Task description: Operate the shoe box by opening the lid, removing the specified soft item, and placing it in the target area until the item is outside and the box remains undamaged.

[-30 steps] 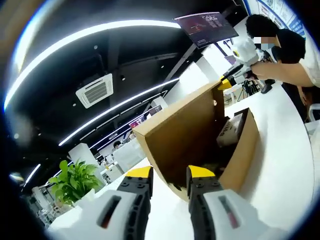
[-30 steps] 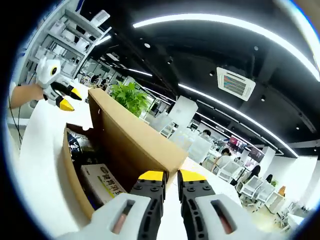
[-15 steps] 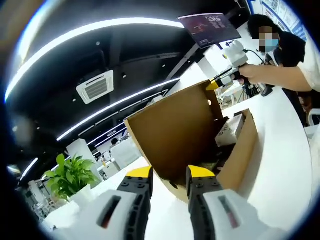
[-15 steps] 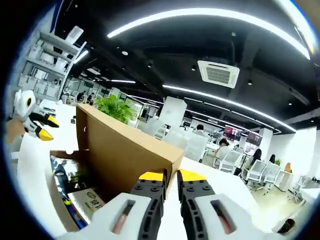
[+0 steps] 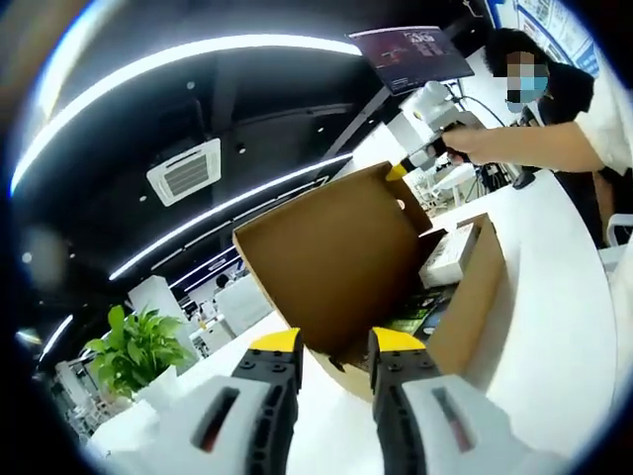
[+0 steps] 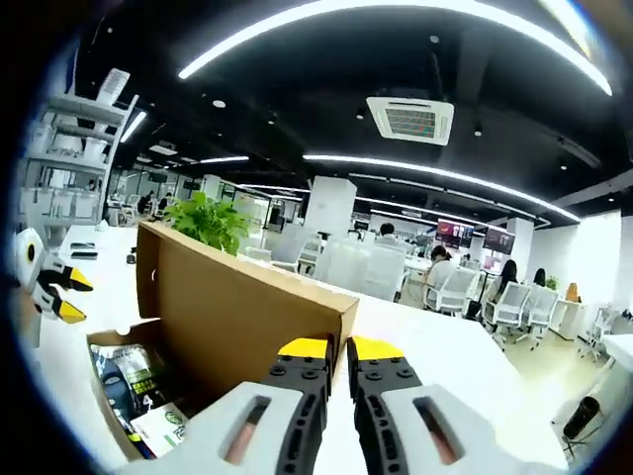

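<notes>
Bright ceiling light strips (image 6: 396, 10) glare overhead; edges bend with fisheye distortion.

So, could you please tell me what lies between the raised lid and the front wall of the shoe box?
In the left gripper view, between the raised lid and the front wall lies the open interior, holding a white packet and darker printed items.

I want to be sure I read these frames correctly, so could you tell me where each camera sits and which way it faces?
Left gripper view: rides the left gripper, looking up past the raised lid into the box; the person's arm shows.
Right gripper view: rides the right gripper, facing the lid's outer side from the opposite end.
Shared: box, lid, plant, and each other's gripper.
</notes>
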`<action>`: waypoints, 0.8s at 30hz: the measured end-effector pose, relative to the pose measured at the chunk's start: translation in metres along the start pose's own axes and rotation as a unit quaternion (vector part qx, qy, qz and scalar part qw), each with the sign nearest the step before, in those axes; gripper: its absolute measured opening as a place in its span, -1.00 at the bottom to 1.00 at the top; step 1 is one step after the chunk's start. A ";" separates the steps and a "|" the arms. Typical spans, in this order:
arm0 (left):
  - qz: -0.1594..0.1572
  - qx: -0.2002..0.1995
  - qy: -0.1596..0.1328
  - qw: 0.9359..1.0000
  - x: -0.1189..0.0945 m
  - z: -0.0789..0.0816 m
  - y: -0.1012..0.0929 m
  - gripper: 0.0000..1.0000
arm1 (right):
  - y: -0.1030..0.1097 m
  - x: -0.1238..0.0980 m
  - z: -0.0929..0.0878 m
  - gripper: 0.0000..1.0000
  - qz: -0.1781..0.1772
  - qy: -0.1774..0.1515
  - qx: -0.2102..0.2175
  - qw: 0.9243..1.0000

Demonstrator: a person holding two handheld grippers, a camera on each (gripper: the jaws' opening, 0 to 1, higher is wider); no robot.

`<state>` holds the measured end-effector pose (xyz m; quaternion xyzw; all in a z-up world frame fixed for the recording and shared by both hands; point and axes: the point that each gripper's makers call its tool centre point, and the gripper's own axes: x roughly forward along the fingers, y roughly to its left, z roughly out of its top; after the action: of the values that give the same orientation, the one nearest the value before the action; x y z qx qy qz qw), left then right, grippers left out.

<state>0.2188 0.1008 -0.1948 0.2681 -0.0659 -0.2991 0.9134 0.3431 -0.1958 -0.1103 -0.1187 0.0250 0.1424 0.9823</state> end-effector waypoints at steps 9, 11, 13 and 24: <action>-0.070 -0.040 0.011 0.997 0.001 0.002 -0.016 -0.35 | -0.005 0.009 -0.002 -0.92 0.004 0.032 0.012 0.999; -0.071 -0.034 0.013 0.997 0.000 0.002 -0.016 -0.36 | -0.006 0.012 -0.002 -0.92 0.009 0.033 0.024 0.999; -0.073 -0.033 0.017 0.997 -0.001 0.001 -0.017 -0.37 | -0.007 0.016 -0.003 -0.91 0.013 0.036 0.032 0.999; -0.088 -0.029 0.042 0.995 -0.003 -0.013 -0.031 -0.40 | -0.010 0.035 -0.009 -0.91 0.030 0.078 0.074 0.994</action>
<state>0.2039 0.0877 -0.2219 0.2585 0.0049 -0.3689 0.8928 0.3798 -0.1980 -0.1193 -0.0558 0.1154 0.1600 0.9788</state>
